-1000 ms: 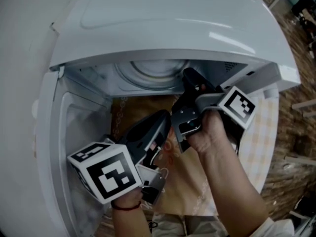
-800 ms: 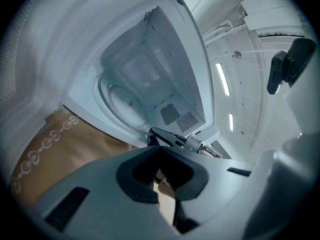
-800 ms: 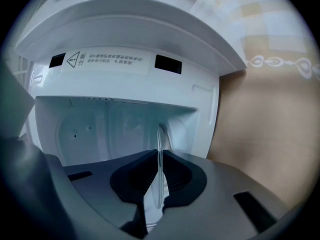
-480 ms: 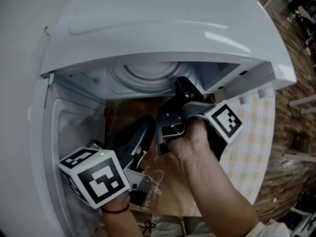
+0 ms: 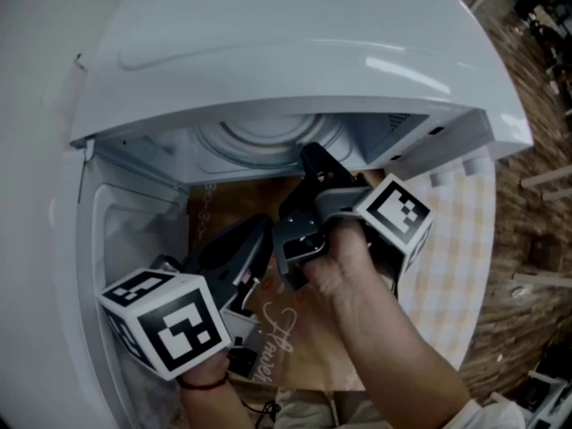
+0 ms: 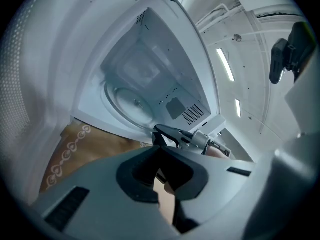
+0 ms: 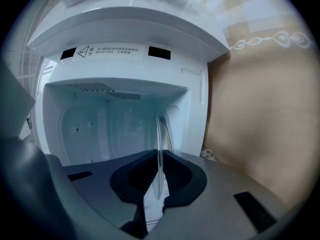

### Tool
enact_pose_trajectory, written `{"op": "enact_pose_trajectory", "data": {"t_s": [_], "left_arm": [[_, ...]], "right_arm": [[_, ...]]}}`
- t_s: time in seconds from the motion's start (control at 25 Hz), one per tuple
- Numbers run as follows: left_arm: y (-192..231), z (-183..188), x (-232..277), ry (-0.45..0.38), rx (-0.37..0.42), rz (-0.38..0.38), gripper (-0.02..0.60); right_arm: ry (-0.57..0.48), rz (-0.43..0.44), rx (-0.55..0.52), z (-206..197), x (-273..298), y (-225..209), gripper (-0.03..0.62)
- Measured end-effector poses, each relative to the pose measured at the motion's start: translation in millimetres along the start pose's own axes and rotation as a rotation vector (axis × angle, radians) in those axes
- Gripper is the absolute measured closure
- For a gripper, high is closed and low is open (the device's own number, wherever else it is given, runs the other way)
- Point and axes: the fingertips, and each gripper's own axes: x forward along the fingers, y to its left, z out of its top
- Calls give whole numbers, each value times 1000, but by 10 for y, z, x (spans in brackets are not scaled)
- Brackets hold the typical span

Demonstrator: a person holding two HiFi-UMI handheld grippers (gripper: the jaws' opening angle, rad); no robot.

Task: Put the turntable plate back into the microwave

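A person's right hand-held gripper reaches into the open microwave, its jaws having just been closing and now pinched thinly on the near rim of the glass turntable plate. The plate lies low inside the cavity, at 12 o'clock from the gripper. The left hand-held gripper waits at 7 o'clock of the right one, above the brown-clothed table, its jaws fully together and holding nothing. The door hangs open at 9 o'clock of the cavity.

The plate appears to be resting on the cavity floor, though the glare on the glass leaves it unclear whether its centre is seated. The step calls for a level plate and small nudges toward 12 o'clock until the centre drops home. The rim should be let go only once the glass sits flat, and the gripper then drawn straight back toward 6 o'clock without clipping the rim
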Motion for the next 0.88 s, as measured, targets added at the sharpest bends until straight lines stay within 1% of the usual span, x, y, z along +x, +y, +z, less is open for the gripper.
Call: {"op": "enact_pose_trajectory", "data": {"t_s": [0.08,0.16,0.28,0.36,0.44,0.52,0.56,0.6,0.64,0.72,0.8,0.88], "left_arm": [[-11,-19,12,2,-13,-9,581],[-20,-45,15,3,-28,-15,581],[-49,-92,17,8,-39,-28,581],[-74,-114,23,10,-39,-35,581],[-99,-129,31,10,-40,-41,581],[-119,-146,30,12,-40,-42,581],[-126,-154,26,13,-39,-40,581],[-133,-159,21,13,-38,-37,581],[-139,-163,18,12,-37,-34,581],[-154,-173,11,13,-33,-27,581],[-168,-195,1,17,-31,-18,580],[-194,-209,-11,22,-28,-10,580]], "right_arm": [[1,2,1,19,1,2,543],[12,-11,-20,29,1,-6,543],[82,-52,-85,-12,24,-15,543],[127,-63,-103,-27,33,-15,543],[152,-58,-107,-12,37,0,543],[163,-27,-97,-10,46,50,540],[169,-3,-84,-22,50,91,511],[176,18,-71,-37,52,133,445],[183,28,-66,-49,46,160,411],[191,16,-88,-60,11,166,395],[188,-11,-125,-52,-41,149,390],[189,-20,-144,-36,-89,176,390]]}}
